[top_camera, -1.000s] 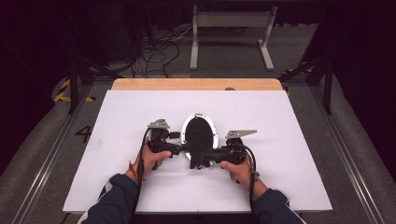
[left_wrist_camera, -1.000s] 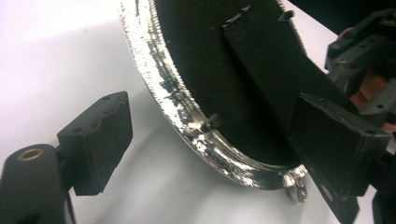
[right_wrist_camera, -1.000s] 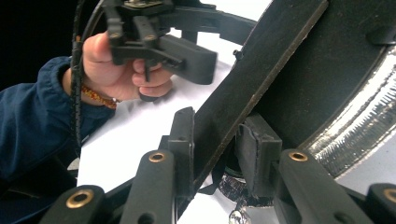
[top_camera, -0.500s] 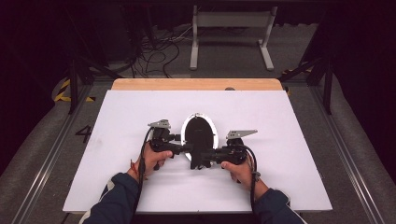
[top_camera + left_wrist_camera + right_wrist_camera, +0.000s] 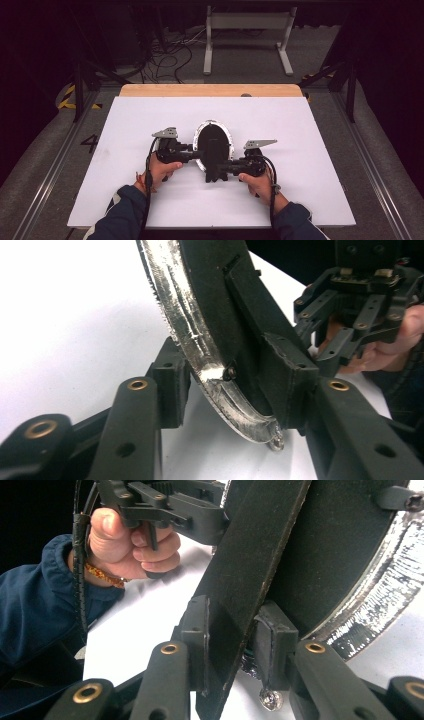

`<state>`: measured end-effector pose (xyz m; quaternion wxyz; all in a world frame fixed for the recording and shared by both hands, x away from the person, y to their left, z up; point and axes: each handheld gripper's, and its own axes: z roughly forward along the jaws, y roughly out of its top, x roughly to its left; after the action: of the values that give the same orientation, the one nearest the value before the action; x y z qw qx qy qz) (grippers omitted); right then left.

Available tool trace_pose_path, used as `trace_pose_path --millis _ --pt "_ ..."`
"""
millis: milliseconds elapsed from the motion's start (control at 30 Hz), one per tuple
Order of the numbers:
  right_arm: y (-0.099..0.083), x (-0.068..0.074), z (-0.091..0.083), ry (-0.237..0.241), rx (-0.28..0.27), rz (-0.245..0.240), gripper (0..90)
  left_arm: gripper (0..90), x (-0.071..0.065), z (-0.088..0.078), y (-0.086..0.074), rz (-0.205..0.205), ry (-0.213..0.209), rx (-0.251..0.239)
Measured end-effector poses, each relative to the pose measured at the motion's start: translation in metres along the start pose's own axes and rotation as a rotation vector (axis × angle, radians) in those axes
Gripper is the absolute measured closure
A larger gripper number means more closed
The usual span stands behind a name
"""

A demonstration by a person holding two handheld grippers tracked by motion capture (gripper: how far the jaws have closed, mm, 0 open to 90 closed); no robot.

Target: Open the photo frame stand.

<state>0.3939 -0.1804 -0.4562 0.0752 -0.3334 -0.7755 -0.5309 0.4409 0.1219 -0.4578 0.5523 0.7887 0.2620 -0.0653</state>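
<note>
Two tongs meet on one thing: an oval mirror (image 5: 213, 147) with a black back and a glittery silver rim, standing near the middle of the white bench (image 5: 125, 200), slightly toward the near edge. The right tongs (image 5: 232, 645) pinch the black stand strut at the back of the mirror, pads pressed to both faces of it. The left tongs (image 5: 240, 390) sit astride the rim at the mirror's left side; their jaws have just been closing, with the rim and backing between them, and one pad now lies against the black backing while the other is close beside the silver rim, so I cannot tell whether the grip is firm yet. That closing suggests a second hold is being taken, probably to steady the mirror while the strut is worked. Compared with a second ago, the left hand (image 5: 162, 170) has edged in toward the mirror; the right hand (image 5: 257, 182) sits where it was.
</note>
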Motion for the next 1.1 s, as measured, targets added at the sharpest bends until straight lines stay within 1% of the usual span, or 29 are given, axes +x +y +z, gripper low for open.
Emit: trace_pose_path --millis 67,100,167,200,333,367,433,567,600,700,733,767,800,833,900,967,1000,1067,1100 --pt "0.000 0.001 0.000 0.001 -0.003 0.000 70.2 58.1 -0.001 0.001 0.000 0.007 0.004 0.011" --pt "0.000 0.002 -0.001 0.005 -0.004 -0.001 70.3 58.1 -0.002 0.002 0.000 0.018 0.012 0.027" --pt "0.001 0.003 -0.001 0.005 -0.006 -0.008 70.4 57.8 -0.003 0.004 0.000 0.038 0.015 0.043" --pt "0.001 0.004 -0.002 0.009 -0.008 -0.006 70.4 57.8 -0.005 0.004 0.000 0.035 0.017 0.037" --pt "0.002 0.004 -0.005 0.005 -0.020 -0.002 70.4 62.7 -0.010 0.001 0.003 0.093 0.038 0.010" --pt "0.002 0.003 -0.005 0.003 -0.021 0.000 70.4 63.8 -0.013 0.001 0.004 0.095 0.044 0.003" --pt "0.002 0.003 -0.006 0.000 -0.023 0.000 70.4 64.8 -0.015 0.001 0.005 0.123 0.057 0.000" --pt "0.003 0.004 -0.007 -0.004 -0.027 -0.004 70.6 65.0 -0.017 0.000 0.006 0.142 0.076 -0.005" --pt "0.003 0.005 -0.007 -0.002 -0.029 -0.003 70.6 65.4 -0.019 0.000 0.006 0.138 0.080 -0.009" --pt "0.004 0.007 -0.007 -0.004 -0.033 -0.010 70.6 66.0 -0.022 -0.002 0.008 0.169 0.108 -0.013" --pt "0.005 0.007 -0.008 -0.003 -0.035 -0.012 70.6 66.3 -0.023 -0.002 0.008 0.169 0.111 -0.017" --pt "0.005 0.008 -0.008 -0.003 -0.035 -0.013 70.6 66.6 -0.023 -0.003 0.009 0.183 0.121 -0.019" --pt "0.005 0.008 -0.008 -0.003 -0.037 -0.019 70.5 66.7 -0.024 -0.002 0.009 0.177 0.122 -0.022" --pt "0.006 0.009 -0.009 -0.002 -0.038 -0.017 70.5 66.7 -0.024 -0.003 0.009 0.198 0.132 -0.018" --pt "0.006 0.010 -0.009 -0.006 -0.040 -0.023 70.5 67.0 -0.027 -0.003 0.010 0.203 0.148 -0.026" --pt "0.007 0.011 -0.010 -0.005 -0.043 -0.024 70.5 67.2 -0.028 -0.003 0.011 0.222 0.162 -0.027" --pt "0.007 0.011 -0.010 -0.007 -0.043 -0.027 70.5 67.1 -0.029 -0.003 0.011 0.215 0.168 -0.030" --pt "0.007 0.011 -0.010 -0.007 -0.043 -0.029 70.5 67.0 -0.030 -0.003 0.011 0.218 0.170 -0.030" --pt "0.007 0.011 -0.010 -0.007 -0.043 -0.029 70.5 67.0 -0.030 -0.003 0.011 0.227 0.182 -0.029"
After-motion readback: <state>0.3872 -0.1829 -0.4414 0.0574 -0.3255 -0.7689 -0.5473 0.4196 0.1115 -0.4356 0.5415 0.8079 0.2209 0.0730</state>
